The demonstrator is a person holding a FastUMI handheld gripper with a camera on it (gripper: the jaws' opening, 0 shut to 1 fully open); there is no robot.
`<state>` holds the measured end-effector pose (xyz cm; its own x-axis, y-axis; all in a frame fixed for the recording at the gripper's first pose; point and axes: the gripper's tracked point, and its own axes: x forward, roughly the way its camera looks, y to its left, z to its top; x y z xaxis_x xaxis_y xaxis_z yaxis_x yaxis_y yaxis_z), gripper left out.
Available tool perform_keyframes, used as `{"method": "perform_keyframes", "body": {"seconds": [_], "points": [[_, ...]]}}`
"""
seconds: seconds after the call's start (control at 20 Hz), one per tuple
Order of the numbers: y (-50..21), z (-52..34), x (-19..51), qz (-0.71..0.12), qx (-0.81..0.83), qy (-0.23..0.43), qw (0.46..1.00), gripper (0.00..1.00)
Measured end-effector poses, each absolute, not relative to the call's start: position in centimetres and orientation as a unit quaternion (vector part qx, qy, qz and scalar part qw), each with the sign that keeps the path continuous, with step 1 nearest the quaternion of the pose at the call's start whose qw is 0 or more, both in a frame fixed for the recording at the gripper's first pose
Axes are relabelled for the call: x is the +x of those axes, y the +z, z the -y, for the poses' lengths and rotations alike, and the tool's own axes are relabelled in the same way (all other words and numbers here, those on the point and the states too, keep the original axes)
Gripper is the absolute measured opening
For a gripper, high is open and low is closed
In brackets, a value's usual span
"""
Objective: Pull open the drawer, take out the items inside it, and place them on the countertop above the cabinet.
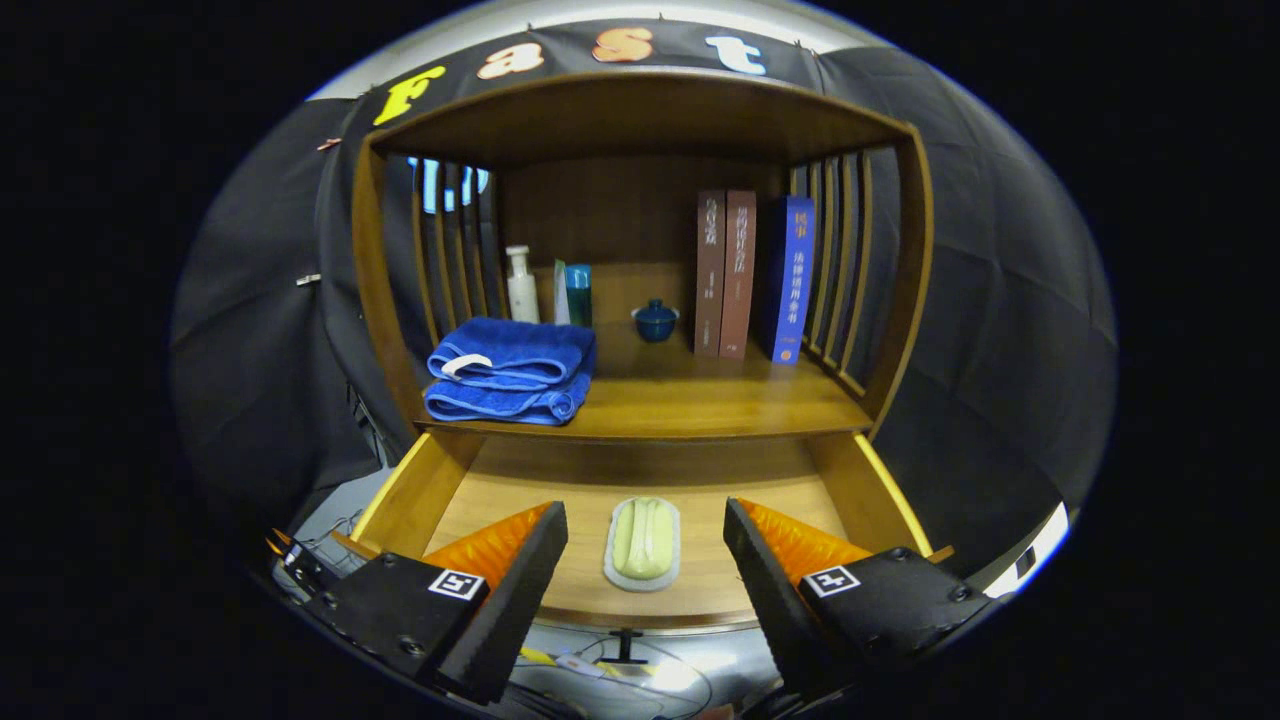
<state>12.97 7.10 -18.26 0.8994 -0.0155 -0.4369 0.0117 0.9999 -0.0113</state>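
One item is lying in the open drawer [590,490]: a pale green bar of soap [643,537] sitting in a shallow whitish soap dish [641,578], resting on the drawer floor near the front edge and showing between the two fingers of the gripper [645,560], a little beyond their tips. The fingers are standing wide apart and are touching nothing. The soap is looking ridged along its length, and I am judging it small, light and hard but likely slick, so it may be sliding in the dish if the dish tips. The dish is looking thin and stiff, with a low rim that is giving little to grip from above. The safer hold, as I am reading it, is across the narrow width of dish and soap together, the fingers coming down on the two long sides and closing gently while keeping it level. The drawer is standing pulled well out below the countertop [690,400], where a bare stretch of wood is lying in front of a small blue lidded cup [655,320]. Folded blue towels [508,372] are taking up the left of it, bottles [521,285] are standing behind them, and three books [750,272] are standing upright to the right.
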Motion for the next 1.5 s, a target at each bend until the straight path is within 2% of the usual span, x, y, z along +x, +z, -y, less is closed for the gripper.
{"method": "perform_keyframes", "body": {"seconds": [0.2,0.45,0.55,0.75,0.95,1.0,1.05,1.1,1.3,1.4,1.45,1.5], "points": [[-21.9,-7.2,16.6,-0.328,0.028,-0.015,0.944,1.0],[-27.6,-7.4,19.1,-0.432,0.035,-0.024,0.901,0.92],[-29.9,-7.6,19.6,-0.461,0.043,-0.033,0.886,0.89],[-32.4,-6.2,20.8,-0.482,0.014,-0.058,0.874,0.89],[-33.3,-5.9,21.4,-0.493,0.004,-0.069,0.867,0.71],[-33.5,-5.9,21.6,-0.496,-0.007,-0.065,0.866,0.71],[-33.2,-6.2,21.4,-0.493,-0.019,-0.058,0.868,0.67],[-32.9,-5.8,22.0,-0.476,-0.033,-0.067,0.876,0.67],[-32.7,-6.2,21.7,-0.472,-0.013,-0.062,0.879,0.21],[-32.0,-6.0,21.2,-0.47,0.01,-0.056,0.881,0.21],[-32.1,-5.6,21.3,-0.466,0.025,-0.067,0.882,0.12],[-32.1,-5.7,21.1,-0.466,0.029,-0.066,0.882,0.12]]}}
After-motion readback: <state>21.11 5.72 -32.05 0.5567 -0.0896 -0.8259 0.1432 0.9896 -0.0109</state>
